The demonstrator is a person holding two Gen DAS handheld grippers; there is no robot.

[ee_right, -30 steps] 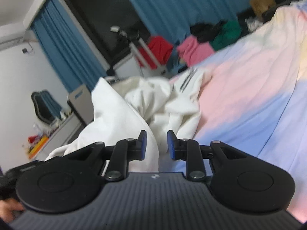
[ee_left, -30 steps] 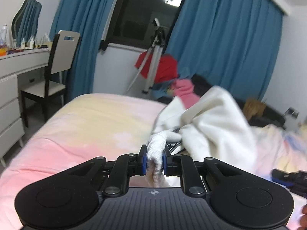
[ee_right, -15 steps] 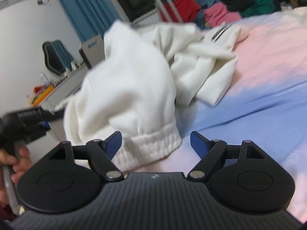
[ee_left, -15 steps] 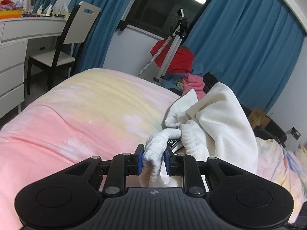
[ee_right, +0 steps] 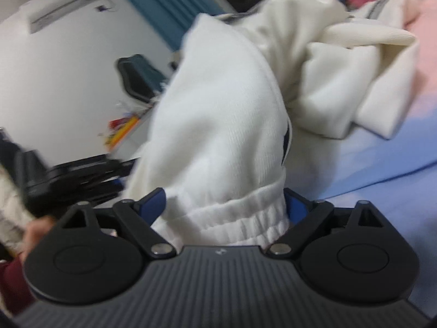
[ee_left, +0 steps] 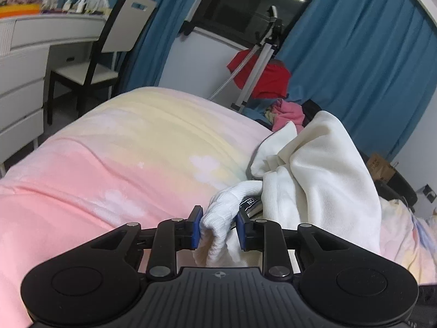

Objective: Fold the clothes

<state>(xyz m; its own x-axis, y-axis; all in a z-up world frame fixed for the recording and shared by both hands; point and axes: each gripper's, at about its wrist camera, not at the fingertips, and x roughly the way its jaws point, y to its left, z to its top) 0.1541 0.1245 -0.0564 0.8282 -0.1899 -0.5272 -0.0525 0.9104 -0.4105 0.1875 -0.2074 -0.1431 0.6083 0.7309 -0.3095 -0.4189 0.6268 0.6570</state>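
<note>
A crumpled white sweatshirt [ee_left: 325, 175] lies bunched on a pink, yellow and blue bedspread [ee_left: 131, 158]. My left gripper [ee_left: 220, 227] is shut on a ribbed white cuff [ee_left: 221, 213] of it, just above the bed. In the right wrist view the sweatshirt [ee_right: 224, 114] fills the middle. My right gripper [ee_right: 225, 206] is wide open, with the ribbed hem [ee_right: 237, 224] lying between its blue pads; the jaws stand well apart on either side of it. The left gripper [ee_right: 73, 175] shows blurred at the left of that view.
A white dresser [ee_left: 30, 63] and a chair [ee_left: 109, 52] stand left of the bed. A tripod [ee_left: 254, 63] and a heap of red and pink clothes [ee_left: 275, 93] sit by the blue curtains [ee_left: 355, 63] behind the bed.
My right gripper has moved forward, so the sweatshirt's ribbed hem now sits between its open jaws. My left gripper has kept its grip on the cuff and moved slightly.
</note>
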